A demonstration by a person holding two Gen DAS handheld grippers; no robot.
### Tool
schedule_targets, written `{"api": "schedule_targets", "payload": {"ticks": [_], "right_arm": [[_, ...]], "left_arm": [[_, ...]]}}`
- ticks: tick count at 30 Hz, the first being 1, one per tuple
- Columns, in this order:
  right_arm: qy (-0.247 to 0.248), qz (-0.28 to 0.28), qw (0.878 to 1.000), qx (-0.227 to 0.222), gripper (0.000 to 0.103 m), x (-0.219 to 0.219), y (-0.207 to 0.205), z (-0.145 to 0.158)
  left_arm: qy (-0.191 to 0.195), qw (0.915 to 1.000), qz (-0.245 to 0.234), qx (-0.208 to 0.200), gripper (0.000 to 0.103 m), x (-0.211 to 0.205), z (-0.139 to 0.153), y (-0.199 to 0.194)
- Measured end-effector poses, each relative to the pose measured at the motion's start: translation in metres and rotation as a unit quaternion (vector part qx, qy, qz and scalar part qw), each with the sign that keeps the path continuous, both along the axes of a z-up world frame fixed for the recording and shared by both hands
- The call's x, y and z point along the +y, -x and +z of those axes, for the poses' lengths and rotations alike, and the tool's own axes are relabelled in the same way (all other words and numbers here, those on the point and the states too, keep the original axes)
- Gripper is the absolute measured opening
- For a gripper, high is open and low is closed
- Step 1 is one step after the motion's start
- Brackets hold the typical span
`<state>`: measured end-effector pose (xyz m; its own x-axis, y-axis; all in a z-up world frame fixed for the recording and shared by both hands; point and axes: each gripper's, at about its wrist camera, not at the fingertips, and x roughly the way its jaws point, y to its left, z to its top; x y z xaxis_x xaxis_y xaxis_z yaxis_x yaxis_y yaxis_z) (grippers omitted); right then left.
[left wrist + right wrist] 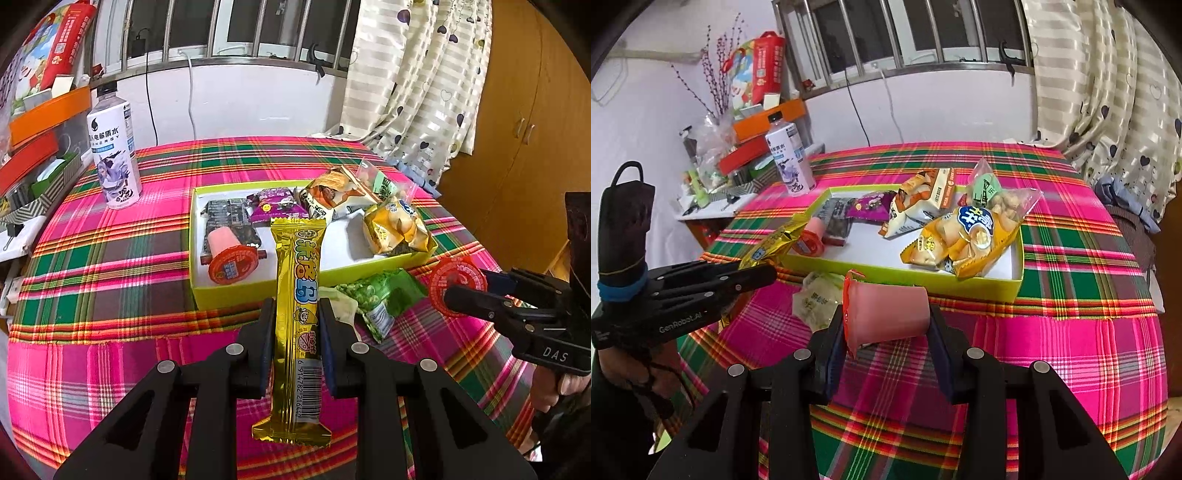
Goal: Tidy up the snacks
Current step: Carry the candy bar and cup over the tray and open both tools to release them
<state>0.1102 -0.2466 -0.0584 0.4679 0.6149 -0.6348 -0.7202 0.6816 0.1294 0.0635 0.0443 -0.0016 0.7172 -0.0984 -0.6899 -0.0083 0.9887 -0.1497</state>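
My left gripper is shut on a long gold snack bar, held lengthwise above the near wall of the yellow-green box; its far end reaches over the box. My right gripper is shut on a pink jelly cup with a red lid, lying sideways between the pads, just short of the box. The left wrist view shows that cup's red lid at the right. Inside the box lie another pink jelly cup, dark packets, a purple packet and yellow snack bags.
A green pea packet and a pale crumpled wrapper lie on the plaid cloth in front of the box. A white drink bottle stands at the back left beside stacked orange and red boxes. Curtains hang at the right.
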Motion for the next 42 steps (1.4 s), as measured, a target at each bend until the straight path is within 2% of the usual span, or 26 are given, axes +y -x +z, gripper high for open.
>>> {"api": "schedule_targets", "payload": {"ticks": [8, 26, 42], "right_arm": [[0.001, -0.001, 1.000, 0.001, 0.040, 0.001, -0.002, 0.000], [0.001, -0.006, 1.000, -0.008, 0.040, 0.002, -0.021, 0.003], [0.007, -0.003, 1.000, -0.007, 0.040, 0.015, -0.039, 0.004]], "left_arm": [[-0.005, 1.0000, -0.003, -0.002, 0.023, -0.002, 0.002, -0.015], [0.039, 0.9987, 0.031, -0.002, 0.023, 0.016, 0.003, -0.067], [0.081, 0.9937, 0.077, -0.002, 0.023, 0.036, -0.018, -0.123]]}}
